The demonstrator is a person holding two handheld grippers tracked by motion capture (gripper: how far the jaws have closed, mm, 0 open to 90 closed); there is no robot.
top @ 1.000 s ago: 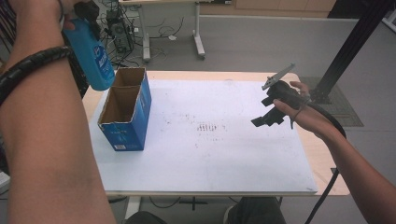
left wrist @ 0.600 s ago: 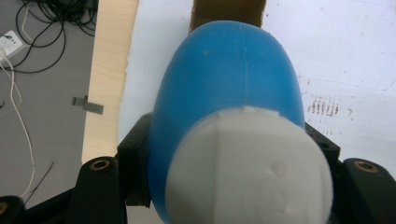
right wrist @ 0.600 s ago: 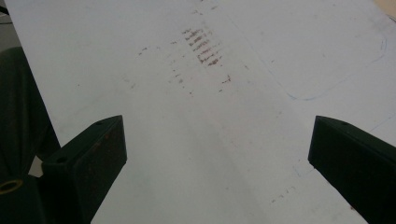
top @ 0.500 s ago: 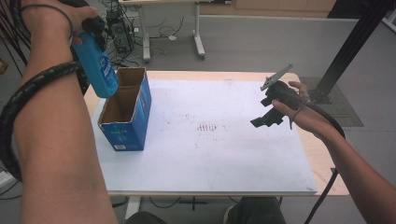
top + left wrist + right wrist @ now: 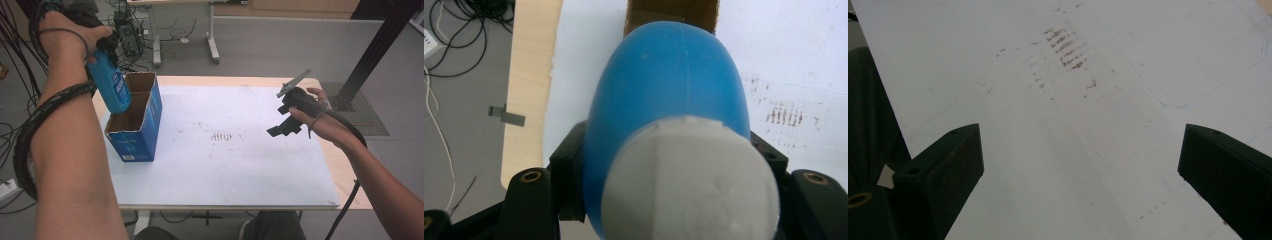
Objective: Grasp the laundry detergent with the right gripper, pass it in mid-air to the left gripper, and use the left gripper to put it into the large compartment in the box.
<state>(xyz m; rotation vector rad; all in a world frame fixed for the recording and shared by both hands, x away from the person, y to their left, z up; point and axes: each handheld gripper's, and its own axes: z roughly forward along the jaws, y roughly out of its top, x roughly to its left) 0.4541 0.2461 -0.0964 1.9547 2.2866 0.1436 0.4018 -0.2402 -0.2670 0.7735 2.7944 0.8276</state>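
The left gripper pinched a blue plastic bottle with a white cap bottom-down over the open blue cardboard box at the table's left, seemingly for packing, while the right gripper waited with jaws spread.

The right gripper hovers above the white table surface, its two black jaws set wide apart with nothing between them. Brown smudge marks lie farther ahead.
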